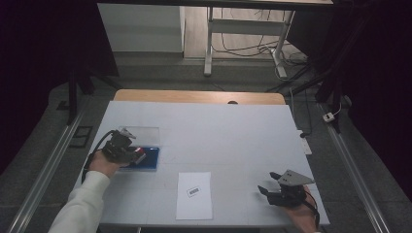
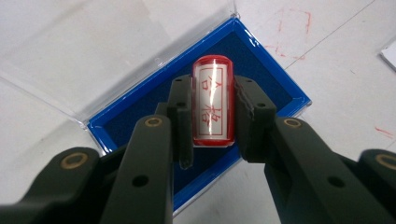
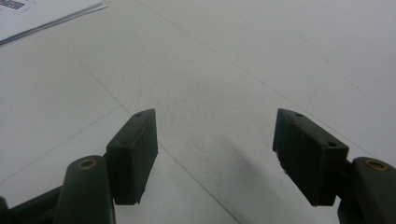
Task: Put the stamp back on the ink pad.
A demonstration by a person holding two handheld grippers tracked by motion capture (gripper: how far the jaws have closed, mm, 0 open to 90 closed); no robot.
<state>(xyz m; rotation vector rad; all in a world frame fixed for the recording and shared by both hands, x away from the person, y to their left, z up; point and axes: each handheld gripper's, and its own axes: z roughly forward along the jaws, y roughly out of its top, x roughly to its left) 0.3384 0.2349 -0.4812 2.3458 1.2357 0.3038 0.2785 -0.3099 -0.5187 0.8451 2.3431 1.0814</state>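
Left tongs (image 2: 212, 116) are gripping a red-capped cylindrical stamp (image 2: 213, 102), hiding its lower face, over the blue rectangular ink pad (image 2: 275, 88); right tongs (image 3: 215, 158), at 5 o'clock on the white table (image 1: 233, 141), are standing open.

Overhead light: we see the white table (image 1: 233, 141) bright, surroundings black at nine and three o'clock.
Glare: streak on our stamp (image 2: 213, 100).
Focus: near jaws soft.
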